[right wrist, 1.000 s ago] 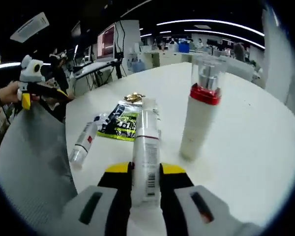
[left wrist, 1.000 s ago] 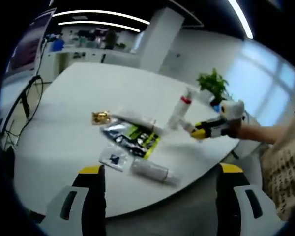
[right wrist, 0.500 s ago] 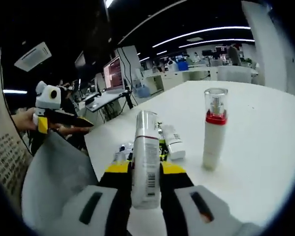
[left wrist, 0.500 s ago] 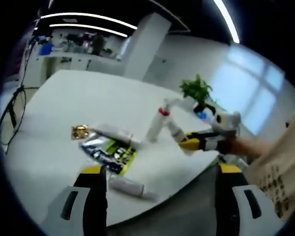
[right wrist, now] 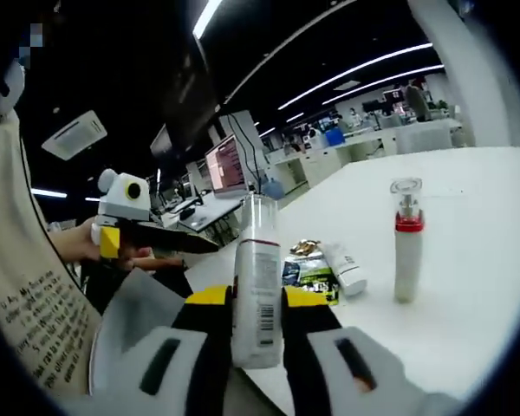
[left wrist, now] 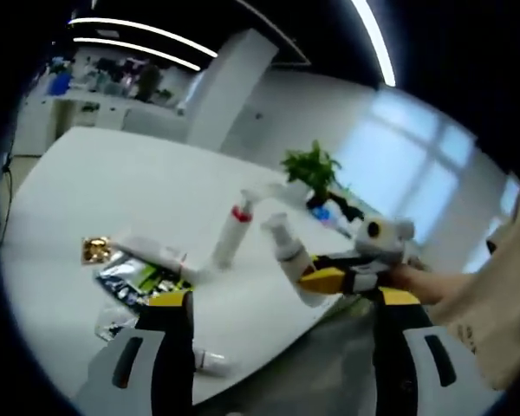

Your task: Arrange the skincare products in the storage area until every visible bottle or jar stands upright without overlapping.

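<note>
My right hand-held gripper clamps white tube, long axis upright, above desk near edge; pump bottle stands far-right. Left hand-held gripper: released, empty.

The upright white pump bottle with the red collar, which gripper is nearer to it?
Right. The right gripper hangs just beside the white pump bottle with the red collar; the left gripper sits back off the table's edge.

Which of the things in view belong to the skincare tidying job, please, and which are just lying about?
For the job:
- white bottle held in the right gripper
- upright red-collared pump bottle
- lying white tube
- small tube at the table edge

Lying about:
- green-black sachet
- gold packet
- potted plant
</note>
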